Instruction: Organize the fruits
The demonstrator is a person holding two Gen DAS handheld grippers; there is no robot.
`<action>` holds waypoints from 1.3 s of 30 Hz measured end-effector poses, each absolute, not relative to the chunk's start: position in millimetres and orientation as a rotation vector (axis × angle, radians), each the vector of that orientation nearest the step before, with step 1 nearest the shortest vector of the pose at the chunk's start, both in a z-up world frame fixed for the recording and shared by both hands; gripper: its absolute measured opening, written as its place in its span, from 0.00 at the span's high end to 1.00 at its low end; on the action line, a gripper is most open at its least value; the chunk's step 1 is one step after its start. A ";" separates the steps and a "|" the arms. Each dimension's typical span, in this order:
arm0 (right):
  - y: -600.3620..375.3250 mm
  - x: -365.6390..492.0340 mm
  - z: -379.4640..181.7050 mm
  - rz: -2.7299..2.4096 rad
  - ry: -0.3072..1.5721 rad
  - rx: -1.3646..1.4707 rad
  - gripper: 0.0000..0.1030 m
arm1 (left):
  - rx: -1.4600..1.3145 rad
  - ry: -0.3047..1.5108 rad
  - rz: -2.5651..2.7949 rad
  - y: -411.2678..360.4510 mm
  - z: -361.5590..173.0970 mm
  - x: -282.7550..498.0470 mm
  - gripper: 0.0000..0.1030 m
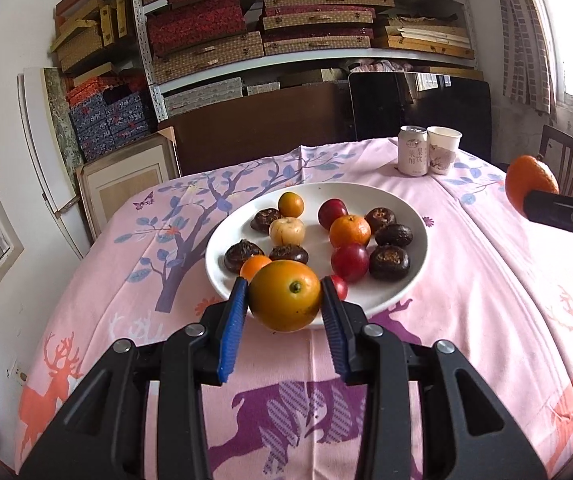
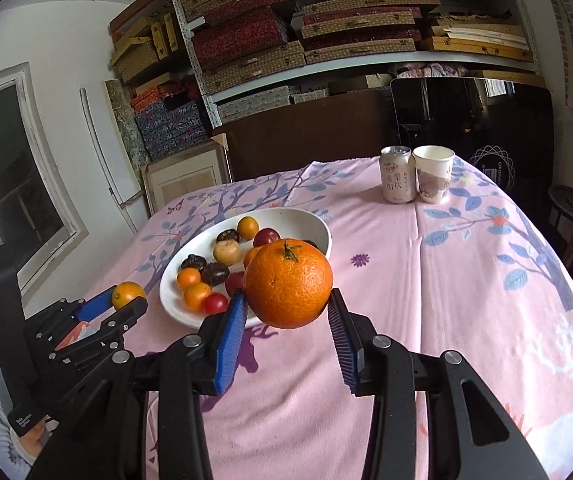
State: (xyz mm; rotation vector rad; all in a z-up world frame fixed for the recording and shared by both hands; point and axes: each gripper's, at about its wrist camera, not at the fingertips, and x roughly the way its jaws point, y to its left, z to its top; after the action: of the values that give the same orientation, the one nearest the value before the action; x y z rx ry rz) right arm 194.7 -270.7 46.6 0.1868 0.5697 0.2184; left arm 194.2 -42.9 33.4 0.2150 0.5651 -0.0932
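My left gripper (image 1: 284, 296) is shut on a yellow-orange citrus (image 1: 285, 295), held above the near rim of the white plate (image 1: 416, 248). In the right wrist view that same left gripper (image 2: 126, 298) shows at the left with its citrus (image 2: 126, 294). My right gripper (image 2: 288, 300) is shut on a larger orange (image 2: 289, 283), lifted over the pink cloth to the right of the plate (image 2: 318, 228). The orange (image 1: 528, 184) also appears at the right edge of the left wrist view. The plate holds small oranges, red fruits, dark brown fruits and a pale one.
A drink can (image 1: 412, 151) and a paper cup (image 1: 443, 149) stand at the table's far side. The pink patterned tablecloth (image 1: 486, 300) covers the table. Shelves of boxes (image 1: 286, 32) fill the wall behind, and a wooden chair (image 1: 570, 168) stands at the right.
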 end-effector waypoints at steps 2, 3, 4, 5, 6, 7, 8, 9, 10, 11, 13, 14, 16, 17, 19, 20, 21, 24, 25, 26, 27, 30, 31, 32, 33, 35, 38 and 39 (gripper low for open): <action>-265.8 211.6 50.7 0.223 0.573 0.181 0.59 | 0.204 0.574 -0.093 -42.7 34.2 211.1 0.65; -263.0 221.2 51.8 0.225 0.578 0.181 0.59 | 0.197 0.580 -0.094 -42.3 34.2 220.2 0.65; -259.6 230.0 52.2 0.229 0.583 0.183 0.59 | 0.190 0.588 -0.095 -42.4 33.7 228.8 0.65; -256.5 239.3 52.3 0.232 0.588 0.185 0.59 | 0.184 0.595 -0.094 -41.8 33.4 238.2 0.65; -252.8 247.4 51.3 0.234 0.594 0.186 0.59 | 0.181 0.598 -0.091 -41.1 32.8 247.9 0.65; -248.1 257.1 49.6 0.237 0.602 0.184 0.59 | 0.178 0.601 -0.086 -40.5 32.1 257.4 0.65; -242.5 266.6 46.6 0.241 0.612 0.179 0.59 | 0.171 0.606 -0.081 -39.4 30.9 267.2 0.65; -236.4 274.5 42.4 0.244 0.623 0.173 0.59 | 0.160 0.616 -0.080 -38.6 29.6 277.0 0.65; -230.2 283.2 36.4 0.249 0.638 0.164 0.59 | 0.148 0.628 -0.081 -37.1 27.0 286.9 0.65; -224.4 291.0 29.7 0.254 0.656 0.157 0.59 | 0.136 0.640 -0.080 -35.5 23.7 296.0 0.65; -215.0 304.5 14.7 0.266 0.693 0.152 0.59 | 0.115 0.663 -0.076 -31.5 16.1 311.2 0.65; -211.3 309.7 7.9 0.268 0.709 0.151 0.59 | 0.104 0.674 -0.076 -29.6 12.4 316.9 0.65; -207.6 318.4 -4.9 0.270 0.737 0.152 0.59 | 0.081 0.697 -0.079 -26.0 5.0 326.1 0.65; -206.8 321.3 -9.5 0.270 0.746 0.150 0.59 | 0.075 0.703 -0.082 -25.7 2.3 329.2 0.65; -206.9 322.0 -12.3 0.271 0.729 0.144 0.56 | 0.081 0.705 -0.077 -26.6 -1.7 333.1 0.65; -207.1 320.6 -10.8 0.264 0.712 0.136 0.43 | 0.090 0.700 -0.072 -28.1 -2.8 334.1 0.62; -207.1 318.2 -8.5 0.254 0.692 0.127 0.33 | 0.100 0.692 -0.067 -29.9 -2.9 334.1 0.54; -207.8 312.5 -1.1 0.240 0.655 0.103 0.32 | 0.128 0.652 -0.038 -33.9 -0.1 329.0 0.33; -208.9 311.1 0.9 0.239 0.650 0.104 0.32 | 0.134 0.645 -0.036 -34.5 0.7 327.5 0.31; -210.3 309.7 2.2 0.236 0.648 0.106 0.32 | 0.135 0.648 -0.042 -34.5 1.4 326.4 0.29; -211.5 307.4 3.1 0.231 0.649 0.106 0.32 | 0.130 0.651 -0.046 -33.2 3.8 325.0 0.25; -218.3 300.7 7.8 0.212 0.640 0.116 0.31 | 0.129 0.641 -0.031 -30.7 7.8 315.3 0.17; -220.6 296.5 9.8 0.206 0.633 0.122 0.31 | 0.138 0.633 -0.026 -30.6 9.5 310.2 0.16; -223.1 291.9 11.7 0.200 0.625 0.127 0.29 | 0.148 0.623 -0.020 -30.6 11.7 304.1 0.14; -224.5 287.1 13.6 0.195 0.617 0.129 0.27 | 0.154 0.614 -0.016 -30.7 14.0 297.5 0.12; -228.0 274.8 17.6 0.184 0.599 0.129 0.25 | 0.155 0.602 -0.018 -30.8 18.1 283.6 0.09; -233.9 254.6 20.8 0.174 0.576 0.134 0.22 | 0.144 0.595 -0.020 -30.5 22.6 262.3 0.08; -235.9 247.0 21.2 0.171 0.569 0.136 0.21 | 0.140 0.595 -0.018 -29.9 23.5 255.4 0.08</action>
State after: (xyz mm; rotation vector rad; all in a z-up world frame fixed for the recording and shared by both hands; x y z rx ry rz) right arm 247.0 -235.9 21.2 0.1356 0.5687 0.1709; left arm 255.4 -29.9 23.5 0.1403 0.5951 -0.0183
